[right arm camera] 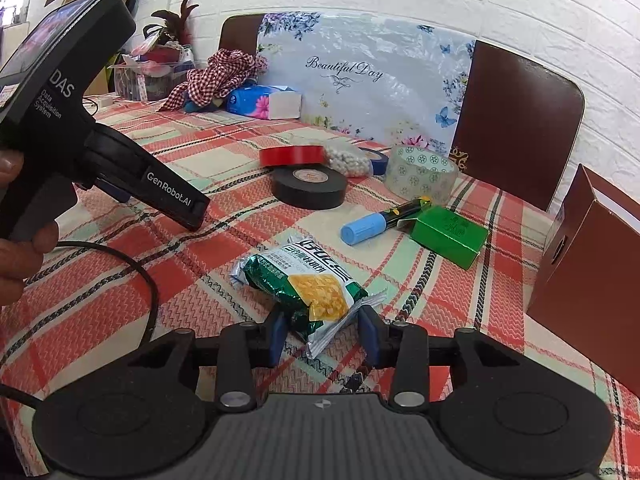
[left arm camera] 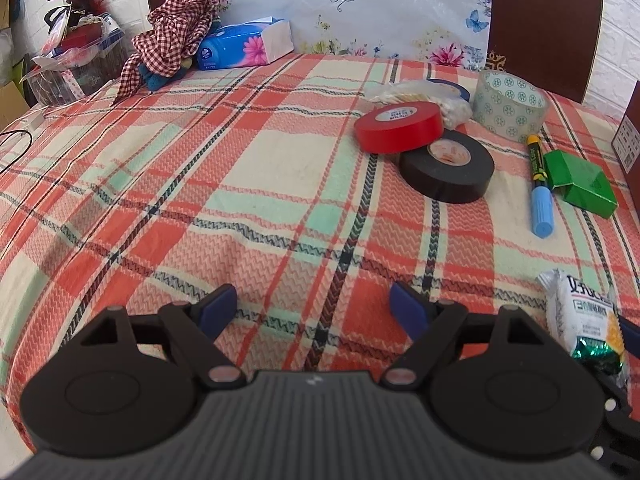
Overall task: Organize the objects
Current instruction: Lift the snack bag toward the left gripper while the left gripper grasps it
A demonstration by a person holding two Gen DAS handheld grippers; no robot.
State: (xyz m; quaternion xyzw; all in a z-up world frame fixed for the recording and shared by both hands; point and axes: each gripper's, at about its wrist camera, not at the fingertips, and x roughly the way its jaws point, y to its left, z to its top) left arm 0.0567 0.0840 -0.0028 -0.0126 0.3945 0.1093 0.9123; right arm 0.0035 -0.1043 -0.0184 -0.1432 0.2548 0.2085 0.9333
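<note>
Blue pads of the right claw (right arm camera: 325, 334) stand either side of the near end of a green-and-white snack packet (right arm camera: 304, 288), which lies on the plaid-clothed surface (right arm camera: 400, 264). The left pad touches the packet's green foil; the right pad sits by the crimped silver edge, and whether it presses there cannot be told.

To the left, the left claw (left arm camera: 314, 310) hovers over bare cloth with its jaws spread wide and nothing between them; a person's hand (right arm camera: 18, 236) grips its handle.

Beyond the packet lie a blue-capped marker (right arm camera: 384, 220) and, touching its far end, a green box (right arm camera: 450, 234). Further back a black tape roll (right arm camera: 308, 186) lies flat with a red tape roll (right arm camera: 291, 156) leaning on its far rim. Just beside the red roll is a clear bag of white beads (right arm camera: 348, 160), then a blue tape roll (right arm camera: 376, 160) and a patterned clear tape roll (right arm camera: 420, 174).

A brown box (right arm camera: 592, 280) stands at the right edge. Along the far side are a tissue pack (right arm camera: 260, 102), a checked cloth (right arm camera: 216, 76) heaped beside it, and a floral "Beautiful Day" board (right arm camera: 360, 80) propped upright.
</note>
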